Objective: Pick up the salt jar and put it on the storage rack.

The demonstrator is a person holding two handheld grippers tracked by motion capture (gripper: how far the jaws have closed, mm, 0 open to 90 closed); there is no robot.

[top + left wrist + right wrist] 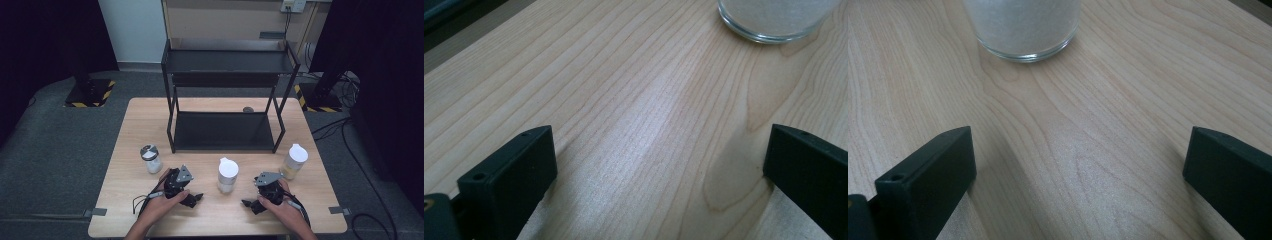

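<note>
Starting at the bottom of the high view, your left gripper [194, 199] and right gripper [251, 205] both rest low on the pale wooden counter [220, 217], their tips turned toward each other. Each has its jaws spread wide with nothing between them; the left gripper view and the right gripper view show bare wood grain in the gap.

Just beyond and between the two grippers stands the clear glass jar of white grains with a white flip lid [227, 175], upright, its long axis vertical. It sits at the bottom centre of the high view, a little nearer your right gripper than your left, though the difference is slight. In the left gripper view the jar's base [776, 17] lies at the upper right of the frame; in the right gripper view the base [1023, 27] lies at the upper left centre. So neither gripper is lined up on it yet: I judge that either would have to swing inward to bring the jar between its jaws.

Farther off, a small glass jar with a silver lid [150, 158] stands at left centre and a yellowish jar with a white lid [294, 161] at right centre. Beyond them stands the black two-tier metal shelf [225, 131].
</note>
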